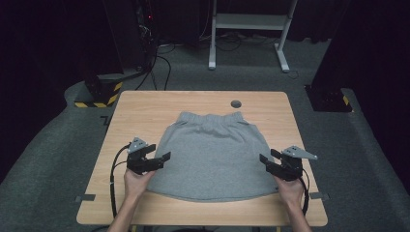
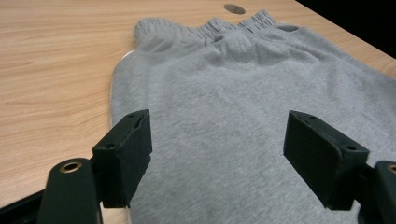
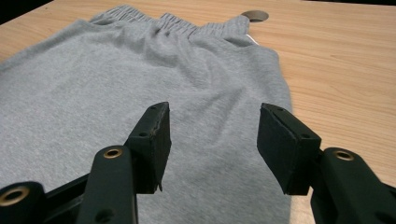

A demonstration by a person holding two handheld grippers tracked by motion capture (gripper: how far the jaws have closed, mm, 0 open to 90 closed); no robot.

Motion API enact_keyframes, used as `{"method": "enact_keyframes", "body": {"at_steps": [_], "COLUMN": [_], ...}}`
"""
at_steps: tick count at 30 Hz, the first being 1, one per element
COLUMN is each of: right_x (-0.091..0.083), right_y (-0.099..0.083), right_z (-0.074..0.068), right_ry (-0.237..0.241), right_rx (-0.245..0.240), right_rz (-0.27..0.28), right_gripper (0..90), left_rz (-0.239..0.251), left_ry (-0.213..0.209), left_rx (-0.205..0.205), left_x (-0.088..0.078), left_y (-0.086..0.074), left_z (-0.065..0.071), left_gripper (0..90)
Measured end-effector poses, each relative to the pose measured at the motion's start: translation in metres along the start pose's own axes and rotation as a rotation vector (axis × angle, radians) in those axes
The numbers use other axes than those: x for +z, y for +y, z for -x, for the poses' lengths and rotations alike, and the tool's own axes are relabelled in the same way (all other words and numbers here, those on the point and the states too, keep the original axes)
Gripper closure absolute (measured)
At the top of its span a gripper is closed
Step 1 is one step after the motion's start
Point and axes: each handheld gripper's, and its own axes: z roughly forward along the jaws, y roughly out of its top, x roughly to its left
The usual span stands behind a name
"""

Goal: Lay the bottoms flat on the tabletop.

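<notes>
Skirt: grey skirt point(image 1: 212, 157) is lying flat mid-table point(image 1: 145, 104), waistband toward twelve o'clock.
Left gripper point(image 1: 162, 158): jaws standing wide, gripping nothing, hovering at skirt's nine o'clock edge.
Right gripper point(image 1: 268, 158): jaws gaping, empty, hovering at three o'clock edge.

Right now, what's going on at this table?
A person holds a claw in each hand over a grey skirt lying flat on the wooden table, elastic waistband at the far end. The left claw is at the skirt's left edge, the right claw at its right edge. Both are open and hold nothing.
</notes>
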Motion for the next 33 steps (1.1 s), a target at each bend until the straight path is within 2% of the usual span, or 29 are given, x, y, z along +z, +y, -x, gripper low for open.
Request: {"method": "enact_keyframes", "body": {"at_steps": [12, 33], "right_x": [-0.011, -0.029], "right_y": [-0.008, -0.02], "right_z": [0.008, 0.019], "right_ry": [-0.016, -0.045], "right_rx": [0.031, 0.062], "right_rz": [0.014, 0.032], "right_gripper": [44.4, 45.0], "left_rz": [0.005, 0.003], "left_ry": [0.022, 0.048], "left_rx": [-0.039, -0.048], "left_x": [-0.012, -0.024], "left_y": [-0.007, -0.019], "left_z": [-0.01, -0.016], "left_gripper": [24.4, 25.1]}}
